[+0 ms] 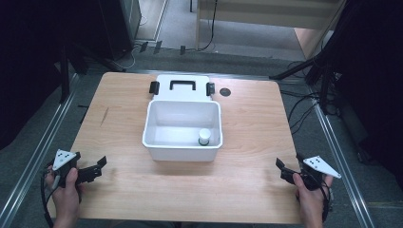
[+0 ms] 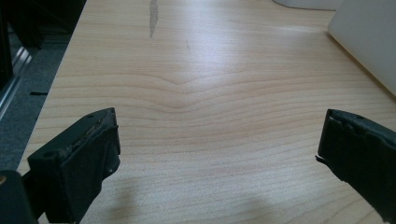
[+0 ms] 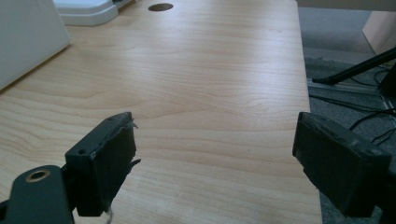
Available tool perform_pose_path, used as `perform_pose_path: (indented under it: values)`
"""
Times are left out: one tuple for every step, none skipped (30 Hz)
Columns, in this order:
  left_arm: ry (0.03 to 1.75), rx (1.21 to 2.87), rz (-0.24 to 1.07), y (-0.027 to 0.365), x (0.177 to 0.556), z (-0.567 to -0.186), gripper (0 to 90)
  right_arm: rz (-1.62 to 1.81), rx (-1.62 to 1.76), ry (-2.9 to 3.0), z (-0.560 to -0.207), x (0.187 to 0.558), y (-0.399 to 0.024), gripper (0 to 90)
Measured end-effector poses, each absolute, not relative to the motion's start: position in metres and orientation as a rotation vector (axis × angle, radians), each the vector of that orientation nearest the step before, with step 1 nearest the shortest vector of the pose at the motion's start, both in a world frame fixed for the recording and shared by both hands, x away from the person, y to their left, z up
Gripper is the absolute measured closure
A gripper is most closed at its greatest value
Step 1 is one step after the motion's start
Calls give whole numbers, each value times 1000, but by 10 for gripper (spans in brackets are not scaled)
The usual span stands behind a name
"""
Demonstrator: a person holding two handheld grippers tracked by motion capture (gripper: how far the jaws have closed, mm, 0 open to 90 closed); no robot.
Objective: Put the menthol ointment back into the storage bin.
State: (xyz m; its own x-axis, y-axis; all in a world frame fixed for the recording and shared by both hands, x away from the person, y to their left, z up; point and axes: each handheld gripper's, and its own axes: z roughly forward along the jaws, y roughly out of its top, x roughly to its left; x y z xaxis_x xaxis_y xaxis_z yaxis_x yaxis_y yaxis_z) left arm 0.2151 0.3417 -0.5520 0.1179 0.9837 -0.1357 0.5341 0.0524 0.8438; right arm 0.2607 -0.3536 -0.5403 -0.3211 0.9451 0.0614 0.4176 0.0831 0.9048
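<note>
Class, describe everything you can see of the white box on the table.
The white box looks like plastic: rectangular, rounded rim, open at the top. It stands upright at the middle of the wooden table. Its lid, with a black handle and two black latches, lies behind it. A small white-capped jar stands inside, near the front right corner.

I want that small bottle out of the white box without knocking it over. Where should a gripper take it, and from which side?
Grip the small bottle by its white cap, coming straight down from above. It stands upright in the white box, in the near right corner, so the walls probably block any sideways approach. The right gripper, open, looks nearer to that corner.
</note>
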Motion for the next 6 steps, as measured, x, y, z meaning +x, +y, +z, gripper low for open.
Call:
perform_pose_path:
  values:
    - [1523, 1590, 707, 341, 215, -552, 0, 1210, 1352, 1789, -540, 260, -355, 142]
    - [1524, 1583, 709, 341, 215, -552, 0, 1206, 1370, 1785, -541, 260, -355, 145]
    - [1524, 1584, 708, 341, 215, -552, 0, 1209, 1399, 1792, -540, 261, -356, 145]
    - [1525, 1586, 707, 341, 215, -552, 0, 1220, 1426, 1818, -541, 263, -357, 148]
    - [1525, 1584, 706, 341, 215, -552, 0, 1217, 1425, 1819, -541, 263, -357, 159]
    - [1525, 1584, 706, 341, 215, -552, 0, 1217, 1425, 1819, -541, 263, -357, 159]
